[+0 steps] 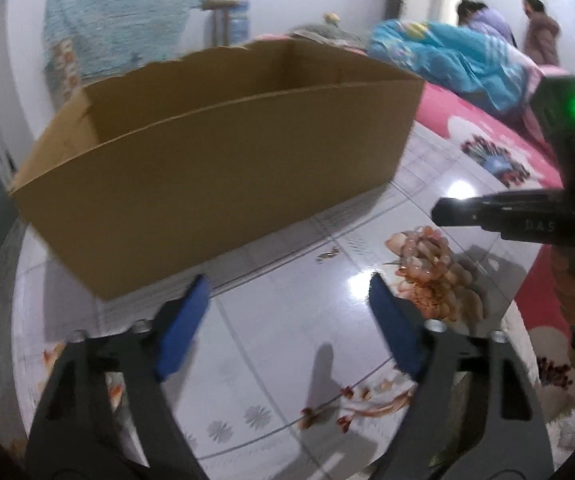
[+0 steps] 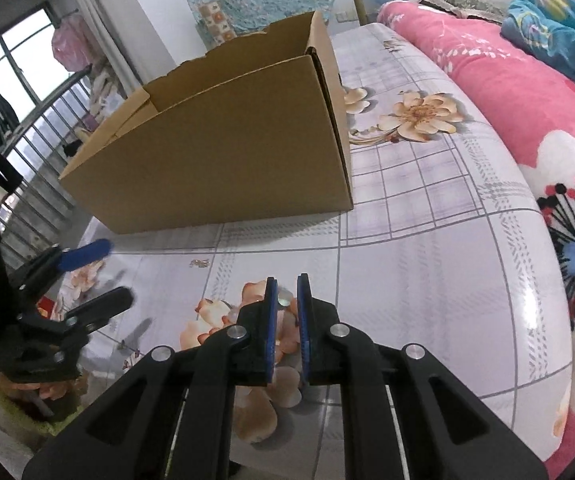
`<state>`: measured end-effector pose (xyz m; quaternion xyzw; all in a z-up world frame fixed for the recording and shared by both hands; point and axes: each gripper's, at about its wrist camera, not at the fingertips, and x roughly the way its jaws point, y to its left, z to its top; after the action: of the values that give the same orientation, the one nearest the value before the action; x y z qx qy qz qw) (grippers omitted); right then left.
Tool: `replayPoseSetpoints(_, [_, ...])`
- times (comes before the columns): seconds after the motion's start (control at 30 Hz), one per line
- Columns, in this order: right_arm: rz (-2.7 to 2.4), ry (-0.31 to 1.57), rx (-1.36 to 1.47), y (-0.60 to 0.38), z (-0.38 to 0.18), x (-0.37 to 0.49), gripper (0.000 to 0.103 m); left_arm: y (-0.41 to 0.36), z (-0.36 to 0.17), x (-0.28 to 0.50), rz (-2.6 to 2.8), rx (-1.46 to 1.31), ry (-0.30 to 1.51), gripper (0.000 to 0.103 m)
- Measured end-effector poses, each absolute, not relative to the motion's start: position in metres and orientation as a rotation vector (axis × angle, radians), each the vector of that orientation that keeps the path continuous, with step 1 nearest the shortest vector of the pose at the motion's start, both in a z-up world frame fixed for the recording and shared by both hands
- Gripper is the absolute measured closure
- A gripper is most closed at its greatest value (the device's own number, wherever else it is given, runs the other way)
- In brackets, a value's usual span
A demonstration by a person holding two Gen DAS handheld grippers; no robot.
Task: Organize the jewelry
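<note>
A small metallic piece of jewelry point(image 1: 327, 255) lies on the glossy floral table, just in front of the open cardboard box point(image 1: 215, 168). It also shows in the right wrist view point(image 2: 200, 263), left of and beyond my right gripper. My left gripper point(image 1: 289, 292) is open and empty, hovering above the table a little short of the jewelry. My right gripper point(image 2: 286, 286) has its blue pads nearly together with only a narrow gap; nothing visible is held between them. The box point(image 2: 223, 152) interior is hidden from both views.
The table point(image 2: 427, 240) has a floral, checked cover. A bed with a pink blanket point(image 2: 527, 100) runs along its right side. Two people point(image 1: 503, 24) stand far behind. A window and railing point(image 2: 19, 120) are at the left.
</note>
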<state>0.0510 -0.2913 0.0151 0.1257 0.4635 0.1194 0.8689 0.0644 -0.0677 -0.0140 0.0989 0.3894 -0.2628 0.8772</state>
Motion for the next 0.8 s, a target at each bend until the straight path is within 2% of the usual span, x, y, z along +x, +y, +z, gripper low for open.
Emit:
replayPoseSetpoints(0.13, [0.279, 0.974, 0.286, -0.292, 0.009, 0.053, 0.092, -0.086, -0.02, 0.078, -0.616, 0.305, 0.85, 0.056])
replayPoseSetpoints(0.37, [0.316, 0.971, 0.325, -0.299, 0.002, 0.057, 0.092, -0.111, -0.032, 0.096, -0.719, 0.442, 0.901, 0.071])
replayPoseSetpoints(0.43, [0.323, 0.972, 0.337, -0.302, 0.0, 0.059, 0.092, -0.116, -0.035, 0.1, -0.727, 0.469, 0.919, 0.078])
replayPoseSetpoints(0.6, [0.332, 0.968, 0.354, -0.307, -0.002, 0.06, 0.092, -0.124, -0.037, 0.106, -0.76, 0.499, 0.937, 0.083])
replayPoseSetpoints(0.73, [0.331, 0.962, 0.373, -0.311, -0.003, 0.059, 0.092, -0.131, -0.038, 0.105, -0.789, 0.503, 0.947, 0.097])
replayPoseSetpoints(0.8, [0.329, 0.959, 0.378, -0.313, -0.002, 0.057, 0.092, -0.133, -0.038, 0.101, -0.793, 0.516, 0.942, 0.1])
